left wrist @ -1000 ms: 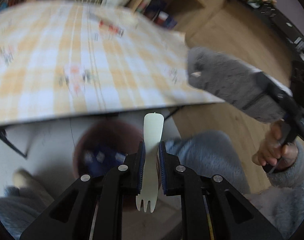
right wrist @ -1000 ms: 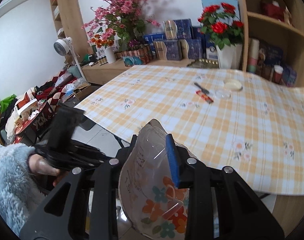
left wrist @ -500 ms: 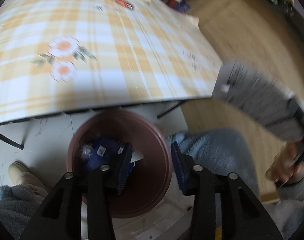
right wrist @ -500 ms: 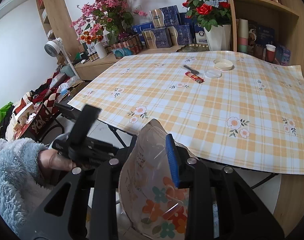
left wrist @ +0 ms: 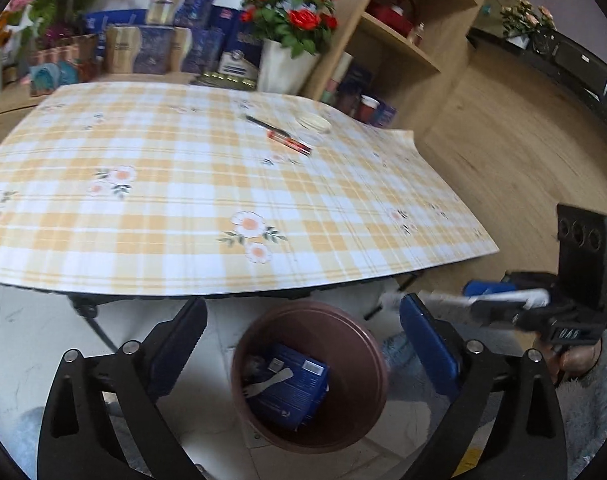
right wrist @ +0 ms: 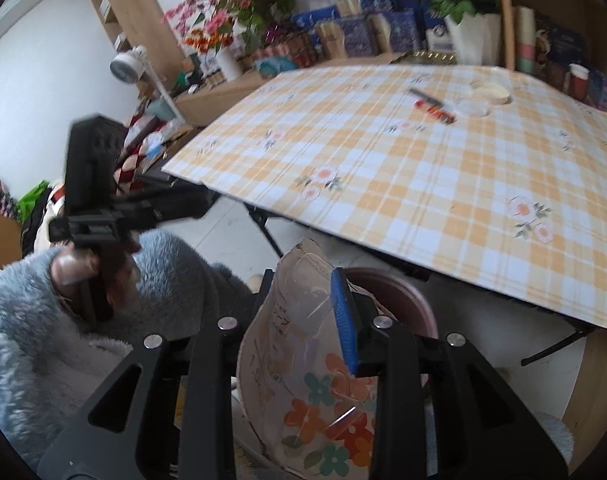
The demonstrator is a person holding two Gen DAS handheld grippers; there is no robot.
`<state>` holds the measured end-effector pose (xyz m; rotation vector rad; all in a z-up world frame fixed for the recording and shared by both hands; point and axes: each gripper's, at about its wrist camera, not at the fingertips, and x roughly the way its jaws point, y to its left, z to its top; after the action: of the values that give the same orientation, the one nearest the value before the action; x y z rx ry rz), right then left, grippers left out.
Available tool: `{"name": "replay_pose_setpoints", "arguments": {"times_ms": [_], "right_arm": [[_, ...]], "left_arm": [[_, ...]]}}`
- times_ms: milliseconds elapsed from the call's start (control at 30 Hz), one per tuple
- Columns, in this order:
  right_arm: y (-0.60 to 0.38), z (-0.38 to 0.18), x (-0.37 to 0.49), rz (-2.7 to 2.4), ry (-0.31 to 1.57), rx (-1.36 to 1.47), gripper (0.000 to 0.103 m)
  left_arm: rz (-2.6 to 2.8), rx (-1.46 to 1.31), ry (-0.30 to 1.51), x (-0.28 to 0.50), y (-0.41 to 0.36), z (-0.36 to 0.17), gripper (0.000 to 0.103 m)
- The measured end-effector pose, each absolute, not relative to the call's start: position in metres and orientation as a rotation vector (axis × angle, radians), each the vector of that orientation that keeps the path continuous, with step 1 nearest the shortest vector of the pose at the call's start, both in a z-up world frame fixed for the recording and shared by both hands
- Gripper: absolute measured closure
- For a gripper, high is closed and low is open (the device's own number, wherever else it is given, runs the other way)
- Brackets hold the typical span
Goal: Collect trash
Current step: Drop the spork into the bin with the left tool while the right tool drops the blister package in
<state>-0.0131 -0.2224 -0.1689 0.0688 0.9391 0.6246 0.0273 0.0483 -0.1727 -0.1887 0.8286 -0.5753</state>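
Two right gripper [right wrist: 303,300] fingers pinch the flowered wrapper [right wrist: 315,380] between them.

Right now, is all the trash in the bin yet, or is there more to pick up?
Not yet. Done: a white fork and a blue box lie in the brown bin, and the left gripper is open above it. In hand: the right gripper is shut on a flowered wrapper, near the bin. Left: a red packet, a dark stick and two round lids sit on the table.
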Motion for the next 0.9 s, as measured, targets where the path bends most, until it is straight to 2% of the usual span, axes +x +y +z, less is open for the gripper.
{"name": "replay_pose_setpoints", "arguments": {"times_ms": [433,833,900], "right_arm": [[-0.185,-0.252,0.03,0.578,1.084,-0.054,0.072],[-0.19,-0.284,0.054,0.482,1.102,-0.057,0.071],[-0.19,-0.286,0.056,0.479,1.103,-0.052,0.068]], "left_arm": [[-0.471,-0.12,0.776,0.019,0.058,-0.169,0.006],[-0.451,-0.126,0.773,0.02,0.063,-0.175,0.006],[-0.452,-0.124,0.776,0.02,0.062,-0.175,0.006]]}}
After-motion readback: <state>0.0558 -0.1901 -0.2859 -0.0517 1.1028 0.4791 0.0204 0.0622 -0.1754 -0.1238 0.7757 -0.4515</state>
